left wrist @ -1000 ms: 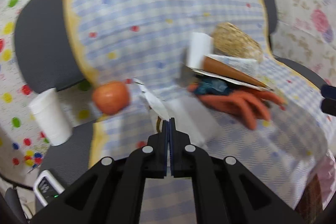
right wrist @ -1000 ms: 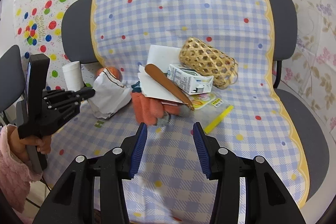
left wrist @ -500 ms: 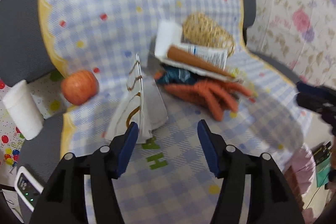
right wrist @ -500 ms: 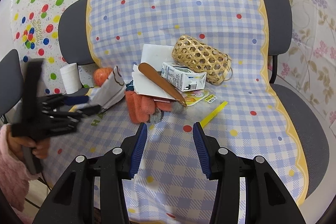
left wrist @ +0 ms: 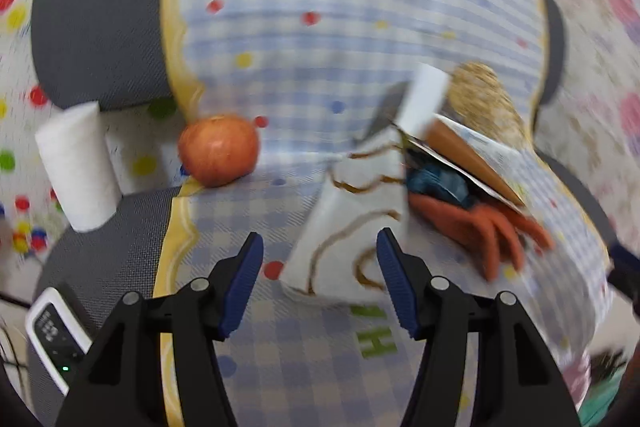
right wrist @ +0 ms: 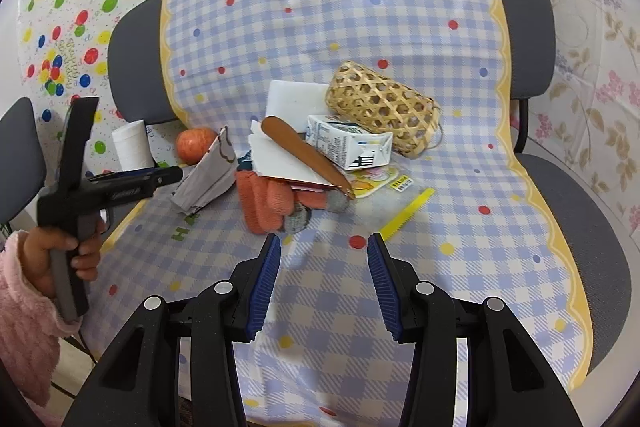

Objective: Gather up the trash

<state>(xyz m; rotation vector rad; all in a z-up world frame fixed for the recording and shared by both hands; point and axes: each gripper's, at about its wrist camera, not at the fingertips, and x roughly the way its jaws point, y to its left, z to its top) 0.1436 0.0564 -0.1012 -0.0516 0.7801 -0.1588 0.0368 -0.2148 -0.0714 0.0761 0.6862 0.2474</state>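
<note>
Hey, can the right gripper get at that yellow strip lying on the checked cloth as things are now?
Probably yes. The right gripper is open and empty, and the yellow strip lies flat just ahead of it, with only bare checked cloth between them.

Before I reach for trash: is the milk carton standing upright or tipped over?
Tipped over. The milk carton lies on its side on the checked cloth, against the woven basket.

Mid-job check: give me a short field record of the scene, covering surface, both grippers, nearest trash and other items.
surface: checked cloth over a grey chair
left gripper: open, aimed at white paper bag, not gripping it
right gripper: open, empty
pile: milk carton, orange glove, woven basket
aside: apple
</note>
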